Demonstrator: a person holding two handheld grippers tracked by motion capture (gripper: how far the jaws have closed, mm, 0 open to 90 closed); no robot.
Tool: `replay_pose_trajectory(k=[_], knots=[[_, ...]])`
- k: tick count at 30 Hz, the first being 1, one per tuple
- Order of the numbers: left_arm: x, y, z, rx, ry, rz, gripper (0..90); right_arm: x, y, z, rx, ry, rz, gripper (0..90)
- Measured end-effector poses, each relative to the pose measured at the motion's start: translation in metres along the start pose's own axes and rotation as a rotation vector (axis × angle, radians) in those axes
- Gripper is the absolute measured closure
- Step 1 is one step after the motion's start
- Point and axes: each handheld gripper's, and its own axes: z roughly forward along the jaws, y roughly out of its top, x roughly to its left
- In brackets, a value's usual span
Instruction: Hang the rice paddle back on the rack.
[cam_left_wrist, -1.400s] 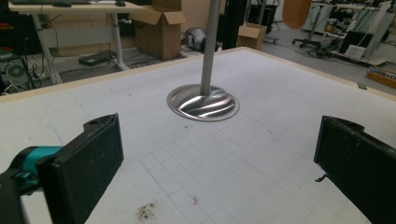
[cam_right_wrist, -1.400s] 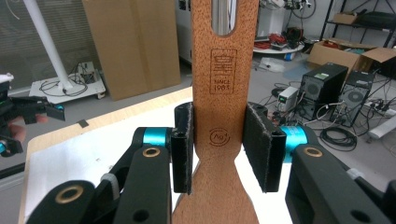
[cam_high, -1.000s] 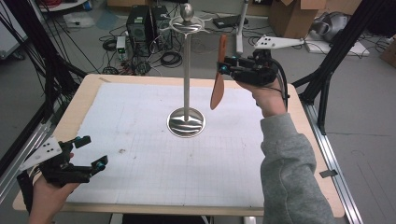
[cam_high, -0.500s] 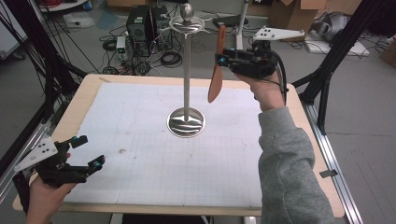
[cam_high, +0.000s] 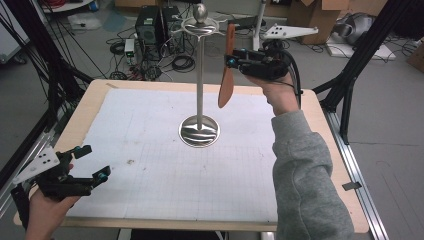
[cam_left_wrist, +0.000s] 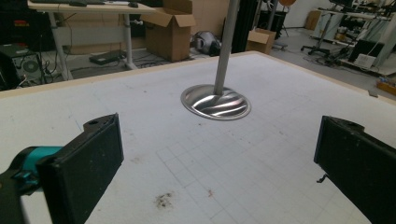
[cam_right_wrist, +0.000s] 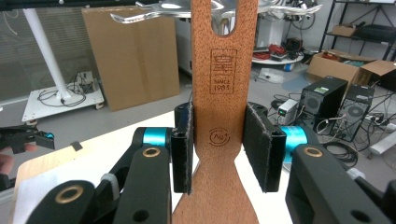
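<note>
A metal stand (cam_high: 200, 80) rises from a round base (cam_high: 199, 131) at the middle of the table, with curved hooks (cam_high: 199, 26) under a ball on top. My right gripper (cam_high: 235, 61) is shut on a wooden spatula (cam_high: 226, 82), which hangs blade down just right of the pole, its handle end near hook height. In the right gripper view the pads clamp the spatula's neck (cam_right_wrist: 223, 93), and the handle hole sits right in front of the hooks (cam_right_wrist: 140, 14). My left gripper (cam_high: 94, 161) rests open at the near left corner. Between its jaws I see the base (cam_left_wrist: 215, 101).
A white gridded mat (cam_high: 150, 150) covers the wooden table (cam_high: 320, 150). Black frame legs (cam_high: 360, 65) stand at both sides. Computer towers (cam_high: 150, 30), cables and cardboard boxes lie on the floor behind the table.
The right gripper has lifted the spatula higher and slightly left, bringing its handle end up near the stand's hooks. The left gripper has barely shifted.
</note>
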Motion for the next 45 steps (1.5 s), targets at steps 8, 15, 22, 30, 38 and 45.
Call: replay_pose_trajectory(k=[8,15,22,30,38,45], knots=[[0.001,-0.001,-0.001,0.0,0.005,-0.004,1.8,0.0,-0.001,0.006,0.015,-0.017,-0.001,64.6],[0.001,-0.001,-0.001,0.0,0.004,-0.004,1.8,-0.001,-0.001,0.008,0.014,-0.02,-0.001,64.6],[0.002,-0.001,-0.001,-0.002,0.009,-0.005,1.8,-0.002,-0.002,0.012,0.017,-0.015,0.008,64.6],[0.003,-0.001,-0.001,-0.004,0.01,-0.002,1.8,-0.002,-0.003,0.016,0.027,-0.008,0.004,64.6],[0.002,-0.002,0.002,0.007,0.007,0.003,1.8,-0.003,-0.006,0.019,0.042,-0.012,0.008,64.6],[0.001,-0.002,0.003,0.009,0.004,0.003,1.8,-0.003,-0.008,0.02,0.031,-0.007,0.009,64.6]])
